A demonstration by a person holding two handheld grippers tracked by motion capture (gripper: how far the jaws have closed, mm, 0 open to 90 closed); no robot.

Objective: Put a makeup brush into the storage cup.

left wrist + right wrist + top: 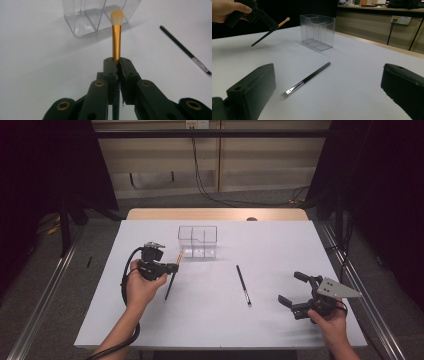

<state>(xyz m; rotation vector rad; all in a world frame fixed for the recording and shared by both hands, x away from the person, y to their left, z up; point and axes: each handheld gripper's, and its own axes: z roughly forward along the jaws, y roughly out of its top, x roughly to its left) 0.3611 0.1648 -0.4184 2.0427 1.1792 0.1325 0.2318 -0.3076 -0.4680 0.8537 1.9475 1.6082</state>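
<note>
My left gripper (174,267) is shut on a makeup brush (171,282) with a gold ferrule (116,42), pale bristles and a dark handle. It holds the brush lifted off the white table, bristle end toward the clear plastic organizer (198,241), a little short of it. In the right gripper view the same brush (268,32) hangs tilted, handle end down. A second, thin black brush (243,285) lies flat on the table between the two hands. My right gripper (294,289) stands open at the near right, nothing between its jaws, with the black brush (307,78) ahead of it.
The white table sheet (280,250) ends at a wooden strip at the back. The organizer (318,31) has several upright compartments with nothing visible in them. Dark curtains and floor rails flank the table.
</note>
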